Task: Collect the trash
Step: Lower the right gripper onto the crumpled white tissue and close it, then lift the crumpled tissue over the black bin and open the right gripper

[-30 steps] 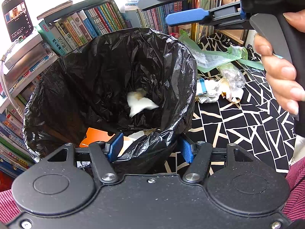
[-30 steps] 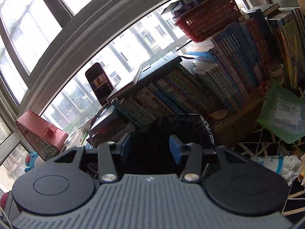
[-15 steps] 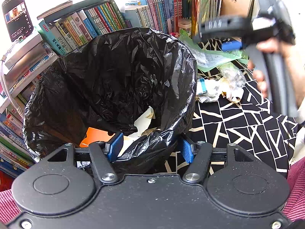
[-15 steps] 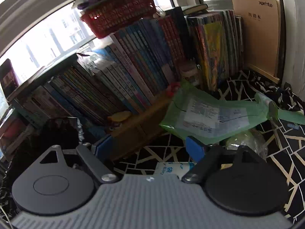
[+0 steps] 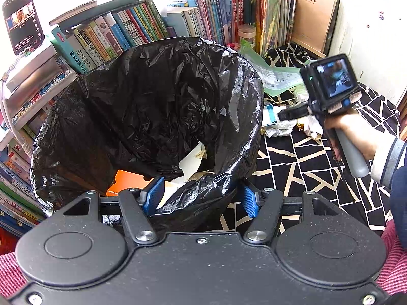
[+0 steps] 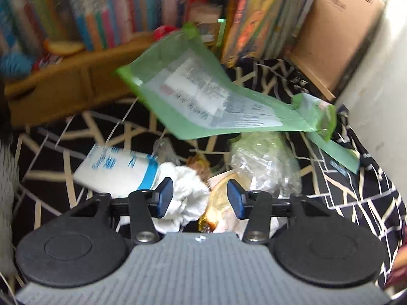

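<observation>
A bin lined with a black bag (image 5: 142,96) fills the left wrist view. White paper (image 5: 193,161) and an orange piece (image 5: 126,181) lie at its bottom. My left gripper (image 5: 201,198) is open, one finger inside the near rim and one outside. My right gripper (image 6: 201,198) is open, low over the trash pile on the patterned cloth, with a crumpled white tissue (image 6: 187,190) between its fingers, untouched as far as I can see. Around it lie a white-and-blue tissue pack (image 6: 114,170), a clear plastic bag (image 6: 264,162), a yellow wrapper (image 6: 216,203) and a green mailer bag (image 6: 203,101).
Rows of books (image 5: 142,25) stand behind the bin and the pile. A wooden box (image 6: 63,81) sits at the back left of the pile, and a brown board (image 6: 338,25) leans on the white wall. A phone (image 5: 23,20) stands at the far left. A hand (image 5: 356,132) holds the right gripper's handle.
The right gripper swung from above the bin to the right and down onto the trash pile. The white paper that was falling now rests in the bin. The left gripper stayed put.
</observation>
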Action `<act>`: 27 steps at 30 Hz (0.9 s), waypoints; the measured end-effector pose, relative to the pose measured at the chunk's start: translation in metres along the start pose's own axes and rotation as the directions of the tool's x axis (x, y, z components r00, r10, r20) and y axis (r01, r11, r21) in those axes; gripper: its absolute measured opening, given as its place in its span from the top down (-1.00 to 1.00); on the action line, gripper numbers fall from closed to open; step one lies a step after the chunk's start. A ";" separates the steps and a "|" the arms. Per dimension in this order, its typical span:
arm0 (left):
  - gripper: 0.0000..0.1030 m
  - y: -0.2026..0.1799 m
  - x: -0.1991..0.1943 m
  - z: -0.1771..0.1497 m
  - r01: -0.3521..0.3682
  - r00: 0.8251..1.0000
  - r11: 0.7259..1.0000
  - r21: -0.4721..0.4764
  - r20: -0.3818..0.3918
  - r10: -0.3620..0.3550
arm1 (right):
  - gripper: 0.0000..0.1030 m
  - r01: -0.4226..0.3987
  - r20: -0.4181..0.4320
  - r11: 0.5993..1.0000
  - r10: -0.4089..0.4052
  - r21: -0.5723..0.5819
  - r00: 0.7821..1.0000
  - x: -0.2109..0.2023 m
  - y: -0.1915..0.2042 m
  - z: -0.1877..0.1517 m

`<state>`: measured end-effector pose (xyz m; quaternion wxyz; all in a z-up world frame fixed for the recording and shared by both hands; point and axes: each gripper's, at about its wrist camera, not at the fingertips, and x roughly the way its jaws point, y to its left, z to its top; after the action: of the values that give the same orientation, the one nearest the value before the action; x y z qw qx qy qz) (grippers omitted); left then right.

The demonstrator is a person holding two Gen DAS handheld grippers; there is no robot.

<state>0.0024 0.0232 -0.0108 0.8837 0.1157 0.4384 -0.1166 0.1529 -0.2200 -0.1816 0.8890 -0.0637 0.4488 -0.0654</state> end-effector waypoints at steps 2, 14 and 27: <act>-0.18 0.000 0.000 0.000 -0.001 1.000 1.000 0.001 -0.002 0.001 | -0.29 -0.071 -0.003 0.997 0.071 -0.026 0.997 0.004 0.005 -0.002; -0.18 -0.001 0.002 0.001 -0.001 1.000 1.000 0.001 -0.004 0.001 | 0.49 -0.150 -0.113 0.988 0.153 0.034 0.982 0.022 0.012 -0.011; -0.19 0.000 0.003 0.000 -0.001 1.000 1.000 -0.001 -0.005 0.001 | 0.49 -0.254 0.087 0.957 0.244 0.142 0.966 -0.060 -0.002 0.036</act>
<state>0.0041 0.0225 -0.0127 0.8826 0.1157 0.4407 -0.1158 0.1467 -0.2099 -0.1129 0.9072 0.0591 0.4162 0.0153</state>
